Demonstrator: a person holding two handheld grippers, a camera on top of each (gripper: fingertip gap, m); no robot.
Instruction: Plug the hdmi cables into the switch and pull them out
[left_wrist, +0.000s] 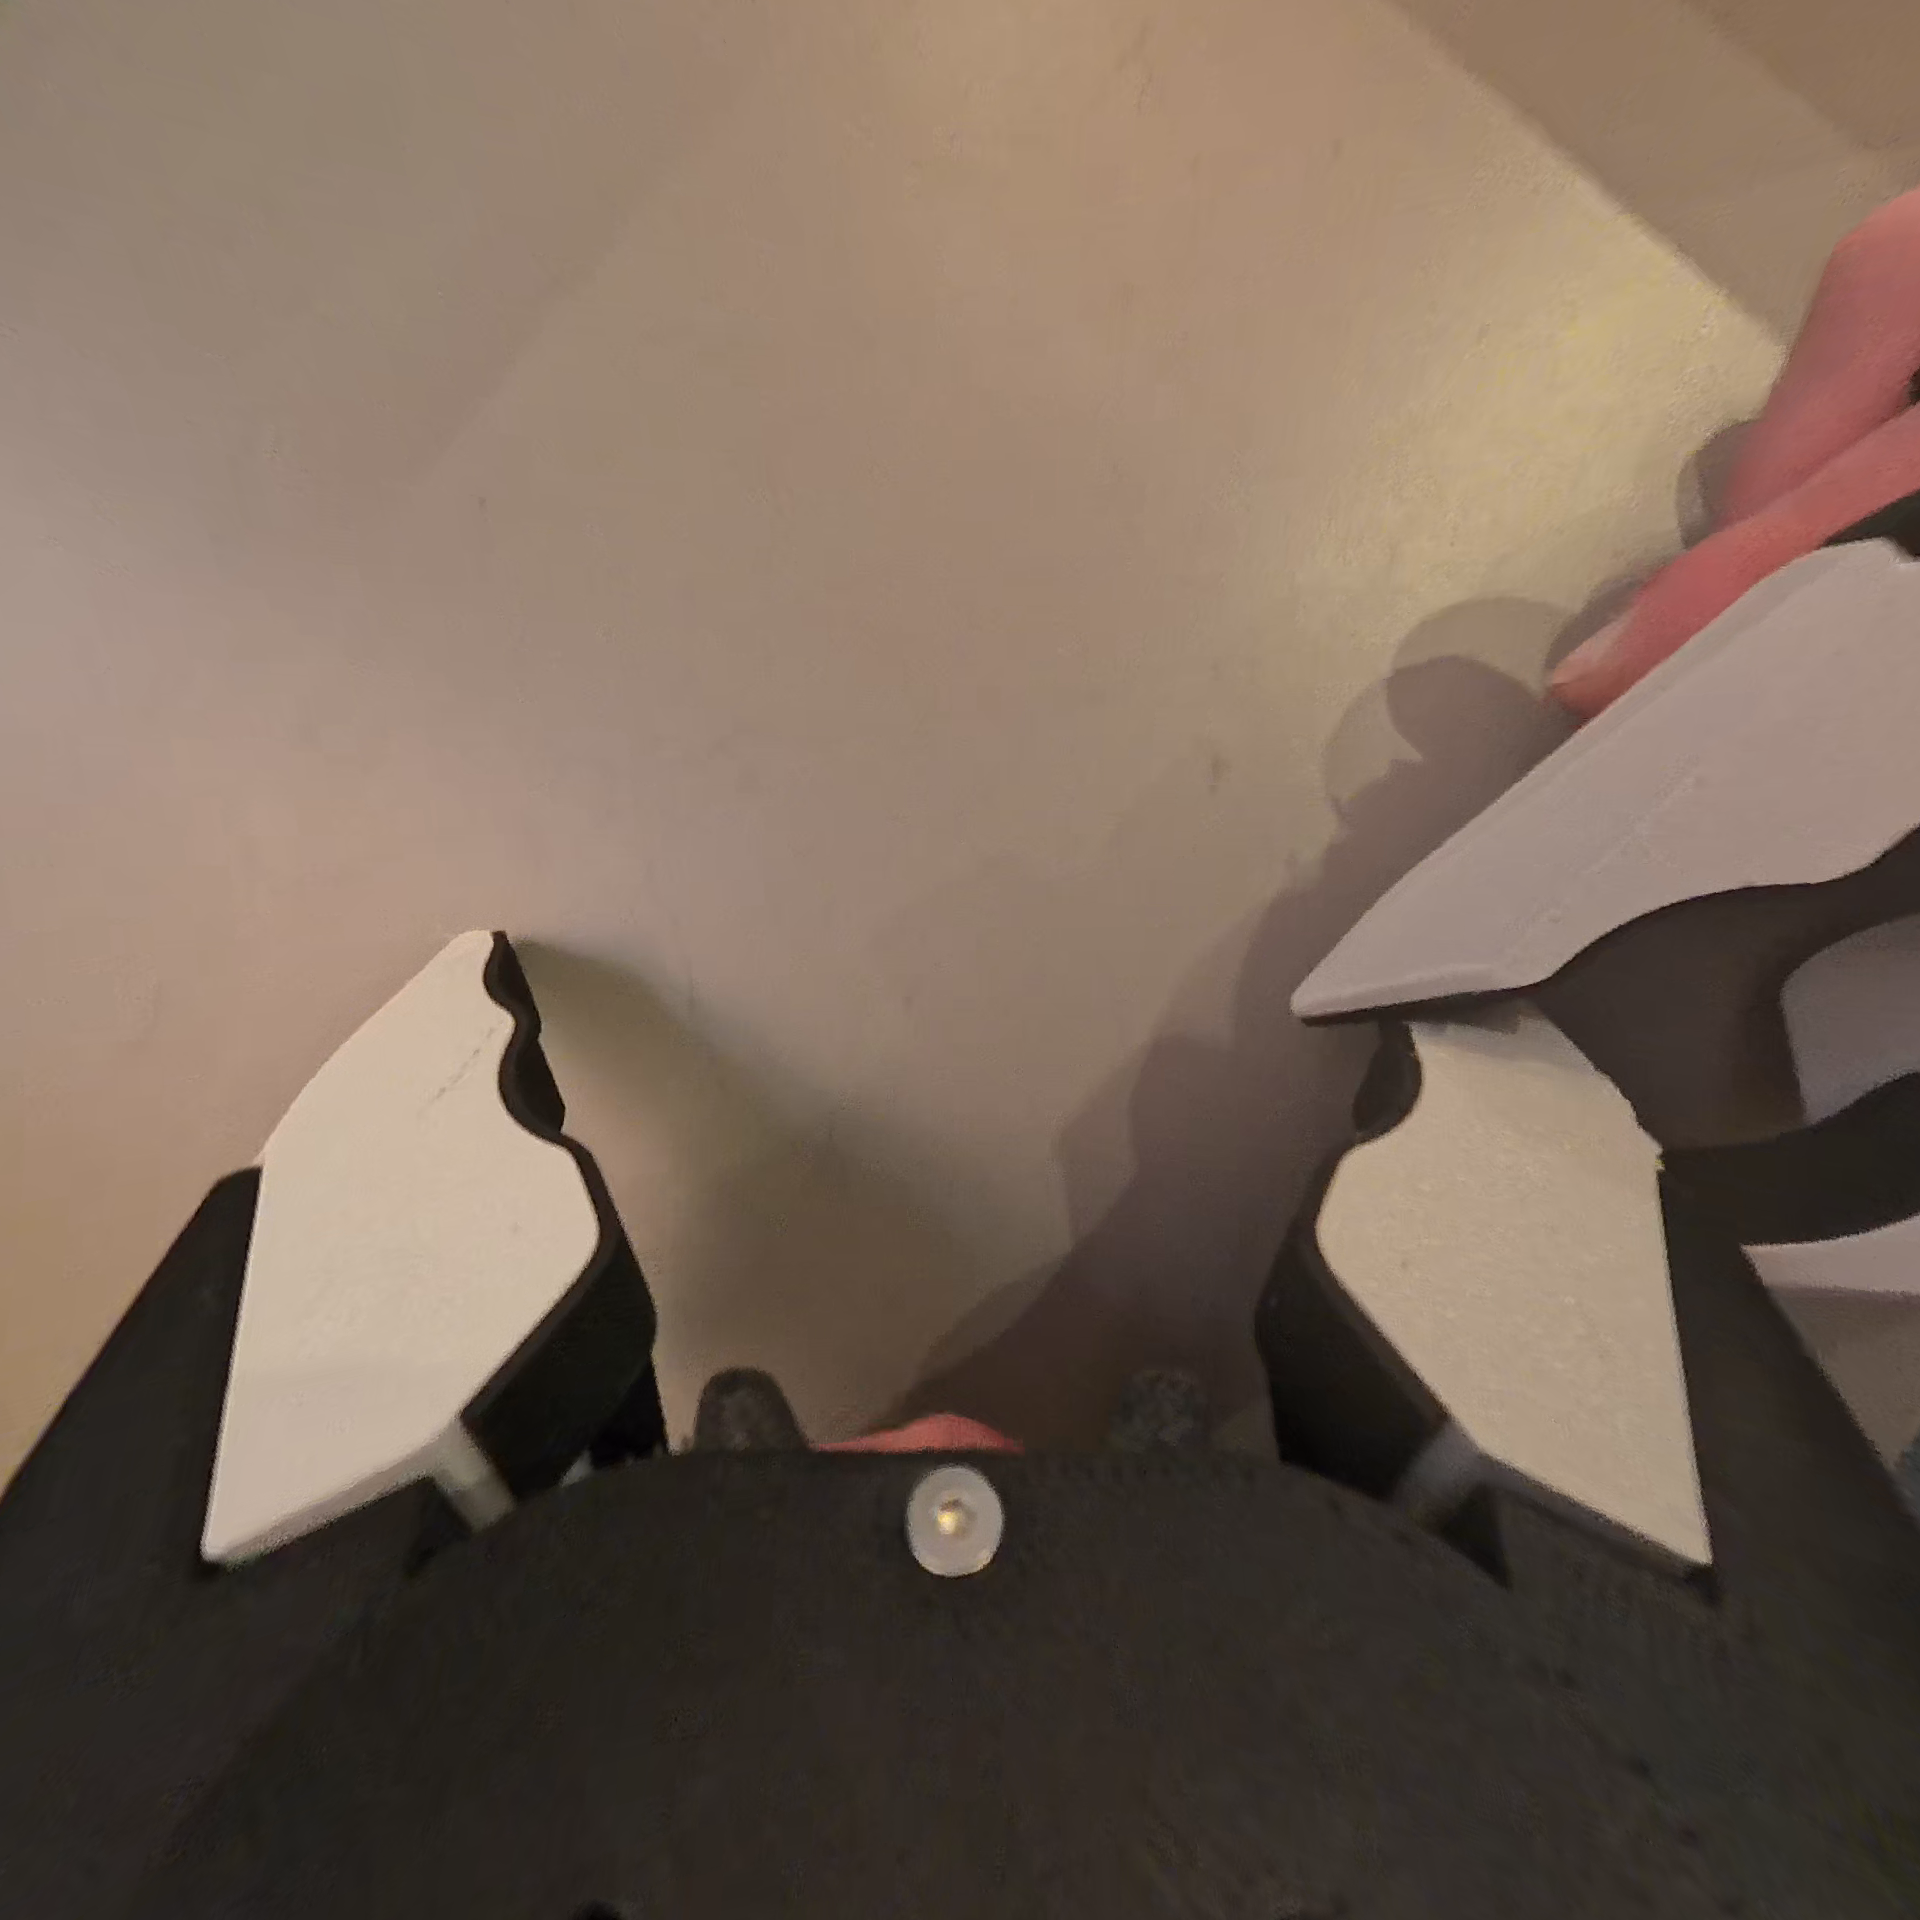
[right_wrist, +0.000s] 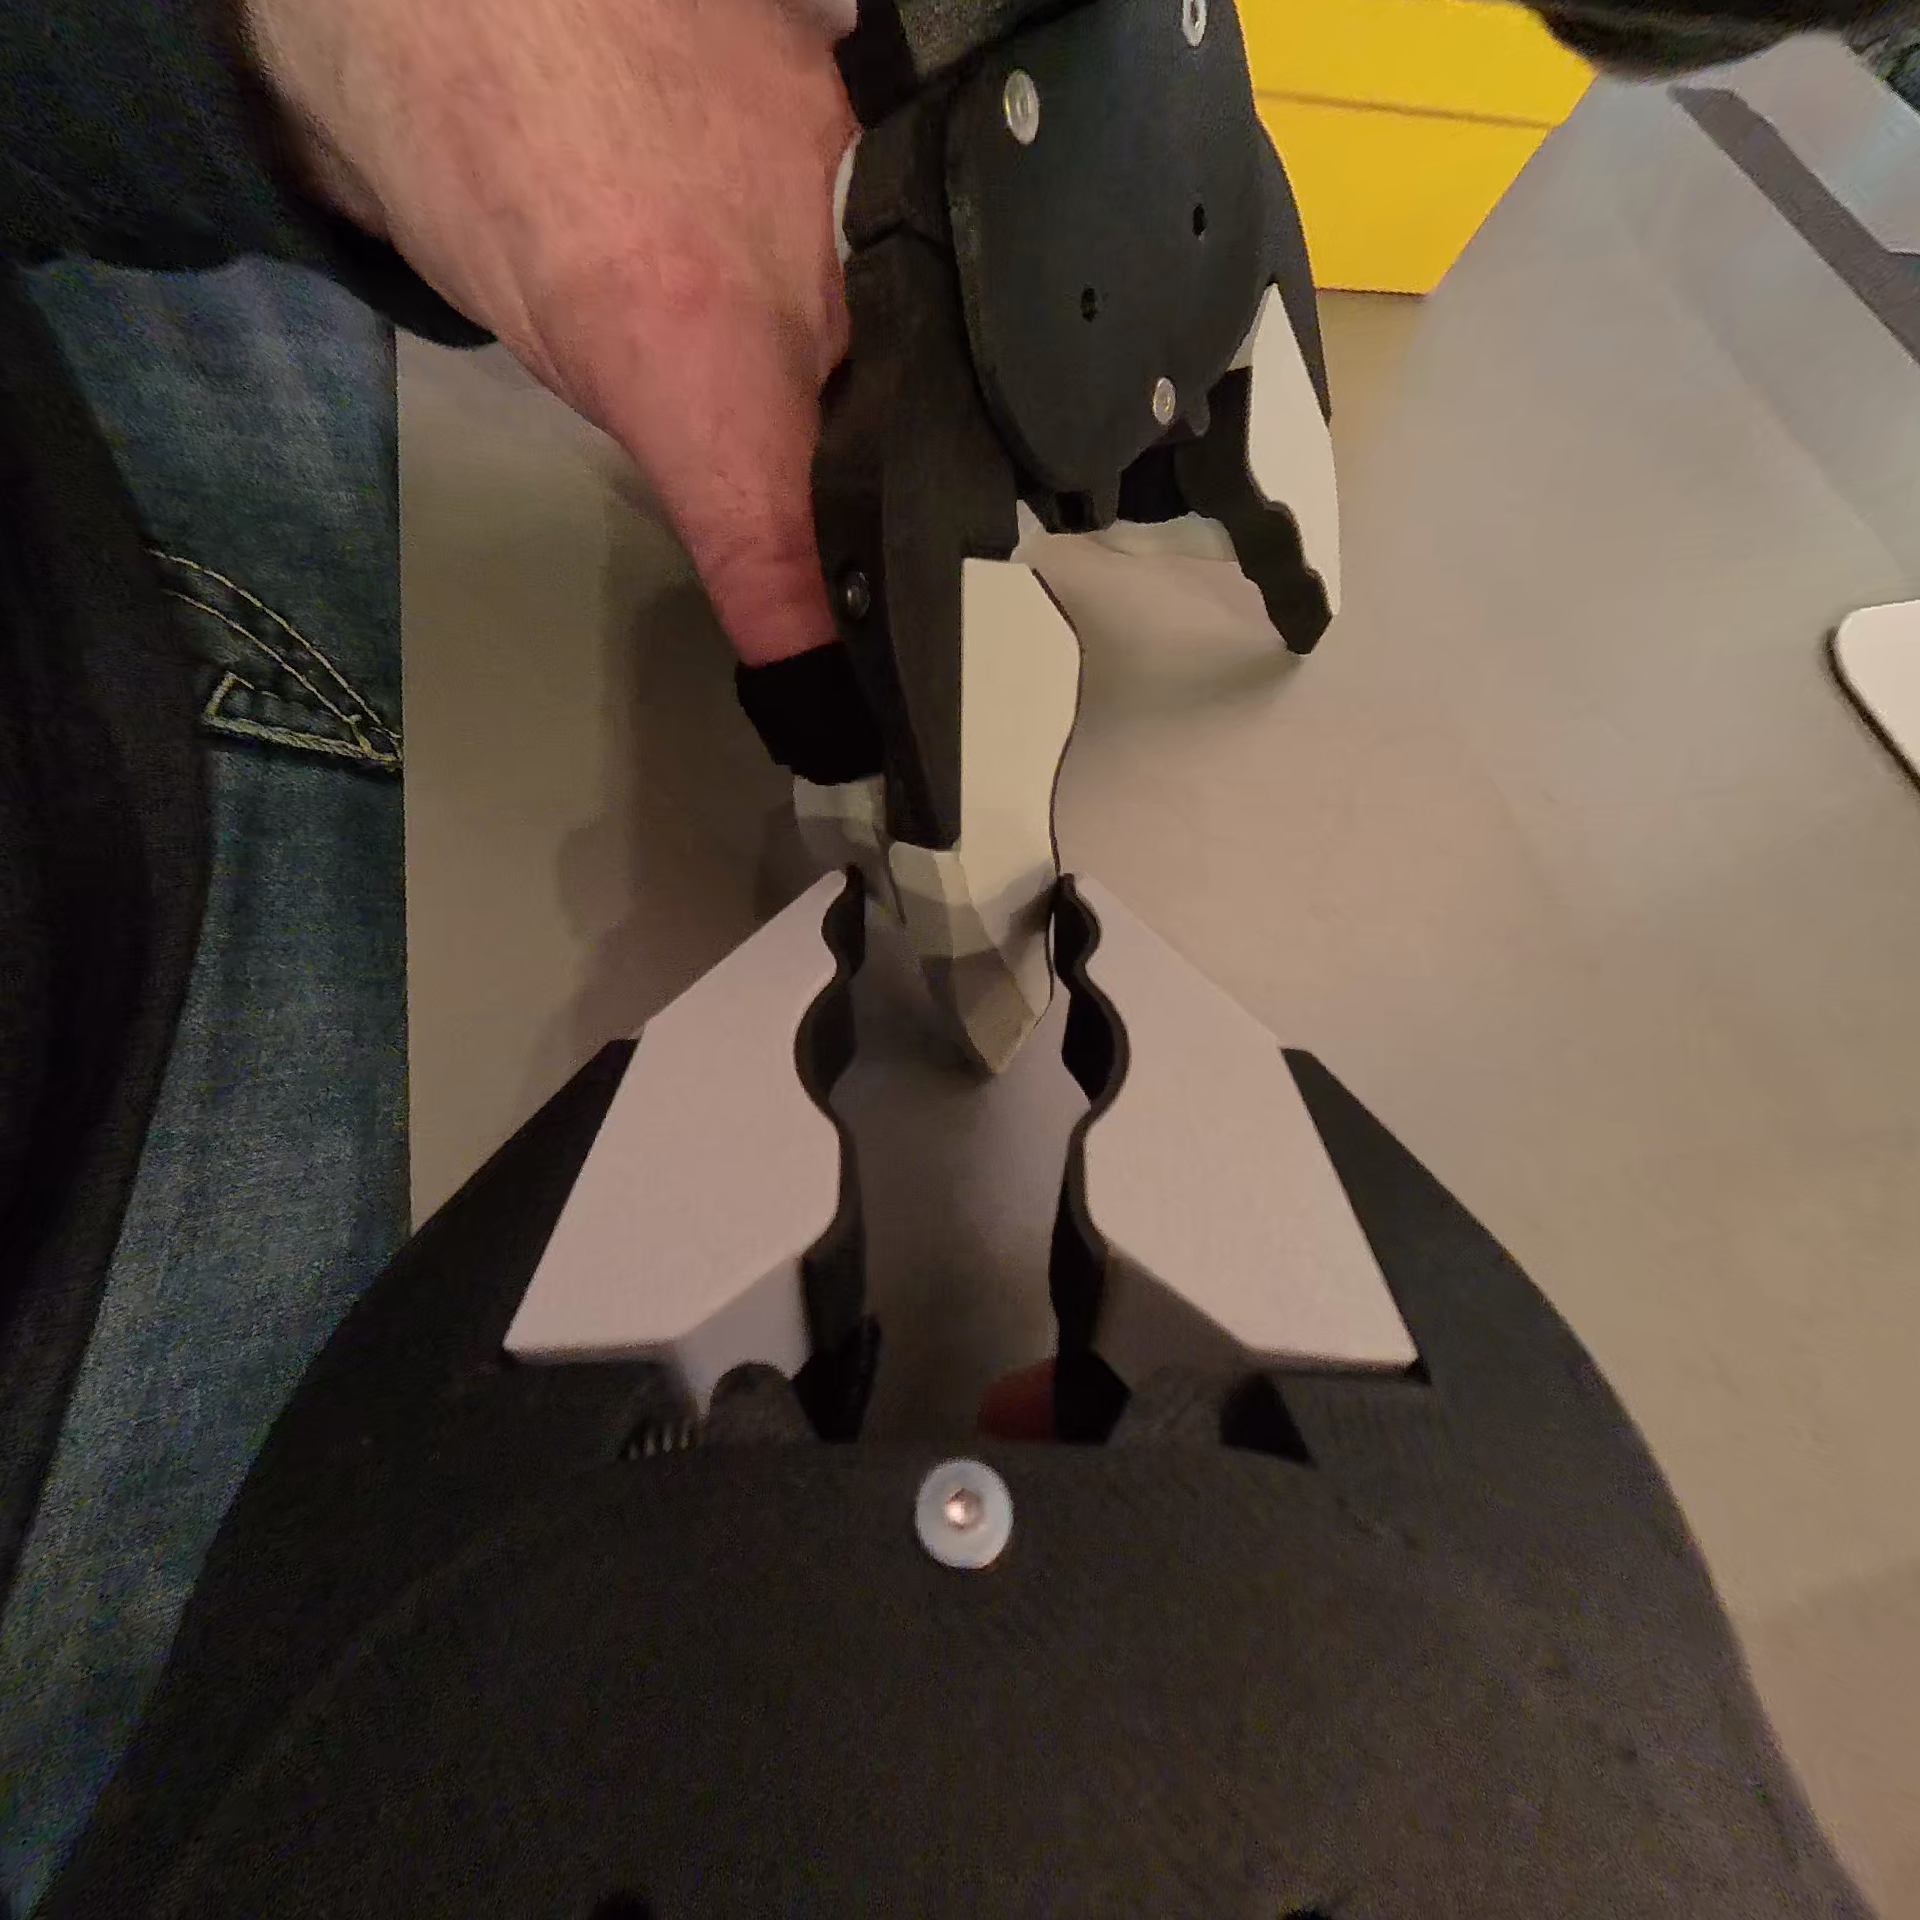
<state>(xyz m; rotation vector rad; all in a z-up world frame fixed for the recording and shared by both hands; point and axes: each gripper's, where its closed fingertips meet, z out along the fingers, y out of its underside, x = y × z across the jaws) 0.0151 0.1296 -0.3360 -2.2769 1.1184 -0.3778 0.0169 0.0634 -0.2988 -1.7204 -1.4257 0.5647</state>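
Note:
No HDMI cable and no switch shows in either view. My left gripper (left_wrist: 945, 987) is open and empty, its white fingers spread wide over the bare table (left_wrist: 831, 520). One white finger of the right gripper (left_wrist: 1662, 810) reaches in from the right, over my left gripper's right fingertip. In the right wrist view my right gripper (right_wrist: 956, 885) stands open with a narrow gap. One fingertip of the left gripper (right_wrist: 977, 997) pokes between its jaws without being clamped. A hand (right_wrist: 623, 260) holds the left gripper from above.
The grey table (right_wrist: 1455, 935) runs ahead and to the right. A yellow box (right_wrist: 1403, 156) stands at the far edge, and a dark strip (right_wrist: 1787, 177) lies at the far right. A white flat object (right_wrist: 1881, 686) is at the right edge. The person's jeans (right_wrist: 208, 831) fill the left side. Measured from the fingertips, the white flat object (right_wrist: 1881, 686) is 20 cm or so from the left gripper and 30 cm from the right.

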